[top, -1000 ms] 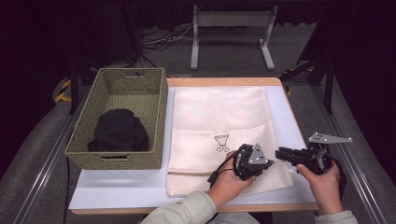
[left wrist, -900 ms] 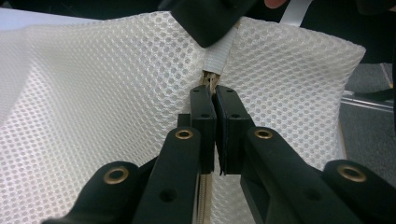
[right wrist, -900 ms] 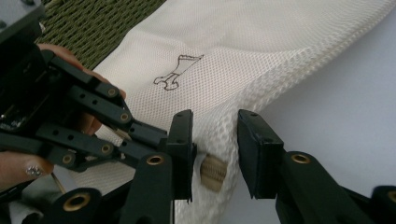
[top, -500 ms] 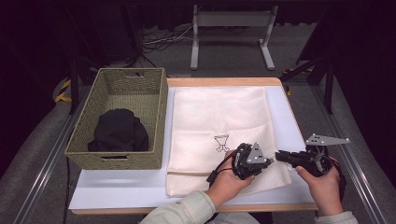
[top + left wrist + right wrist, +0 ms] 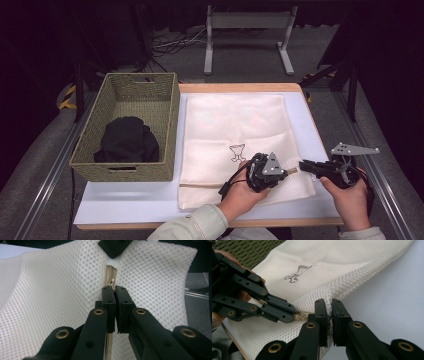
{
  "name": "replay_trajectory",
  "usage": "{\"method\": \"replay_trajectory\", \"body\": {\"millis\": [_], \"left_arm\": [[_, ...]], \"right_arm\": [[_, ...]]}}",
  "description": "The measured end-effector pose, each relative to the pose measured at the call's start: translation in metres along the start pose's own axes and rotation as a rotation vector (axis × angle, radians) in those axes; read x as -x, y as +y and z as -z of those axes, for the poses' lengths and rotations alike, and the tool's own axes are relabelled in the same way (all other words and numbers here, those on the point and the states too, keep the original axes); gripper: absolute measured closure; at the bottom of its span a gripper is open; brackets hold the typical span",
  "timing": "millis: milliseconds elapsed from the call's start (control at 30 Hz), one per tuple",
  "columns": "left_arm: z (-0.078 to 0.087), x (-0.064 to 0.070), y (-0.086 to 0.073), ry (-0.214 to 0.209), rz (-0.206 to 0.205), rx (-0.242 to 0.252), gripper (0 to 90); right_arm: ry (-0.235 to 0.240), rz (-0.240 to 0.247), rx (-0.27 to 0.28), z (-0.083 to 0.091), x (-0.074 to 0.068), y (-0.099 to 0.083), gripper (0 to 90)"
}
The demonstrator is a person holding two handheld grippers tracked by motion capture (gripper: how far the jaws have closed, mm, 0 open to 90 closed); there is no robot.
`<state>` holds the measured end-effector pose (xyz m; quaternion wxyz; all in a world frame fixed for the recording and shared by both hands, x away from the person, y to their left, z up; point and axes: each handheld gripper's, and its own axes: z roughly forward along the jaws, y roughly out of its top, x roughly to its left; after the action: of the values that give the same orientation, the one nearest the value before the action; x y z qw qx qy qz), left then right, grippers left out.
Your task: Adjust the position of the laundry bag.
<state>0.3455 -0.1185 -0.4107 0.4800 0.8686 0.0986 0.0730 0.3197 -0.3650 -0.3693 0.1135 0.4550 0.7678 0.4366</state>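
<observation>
A white mesh bag (image 5: 240, 122) with a small printed figure lies flat on the white table top (image 5: 125, 200). Its beige zipper (image 5: 110, 272) runs along the near edge. My left gripper (image 5: 291, 171) (image 5: 114, 290) is shut on the zipper pull (image 5: 113, 281). Facing it from the right, my right gripper (image 5: 302, 165) (image 5: 329, 305) is shut on the mesh bag's edge (image 5: 342, 290) at the zipper's end. The two gripper tips nearly touch; the left gripper (image 5: 287, 315) shows in the right gripper view.
A woven basket (image 5: 170, 125) stands at the table's left with a black cloth (image 5: 127, 140) inside. The table's right edge (image 5: 320, 135) lies just beyond the bag. A metal stand (image 5: 247, 30) stands on the floor behind the table.
</observation>
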Motion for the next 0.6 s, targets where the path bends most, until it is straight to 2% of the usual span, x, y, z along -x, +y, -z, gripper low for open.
{"method": "replay_trajectory", "body": {"millis": [333, 600], "left_arm": [[0.015, 0.0, -0.003, 0.001, -0.006, -0.01, 87.4], [0.033, -0.005, -0.01, 0.011, 0.0, -0.021, 87.4]], "right_arm": [[-0.025, -0.01, 0.008, 0.006, 0.003, 0.0, 84.1], [-0.045, -0.022, 0.019, 0.01, 0.008, -0.002, 84.2]]}}
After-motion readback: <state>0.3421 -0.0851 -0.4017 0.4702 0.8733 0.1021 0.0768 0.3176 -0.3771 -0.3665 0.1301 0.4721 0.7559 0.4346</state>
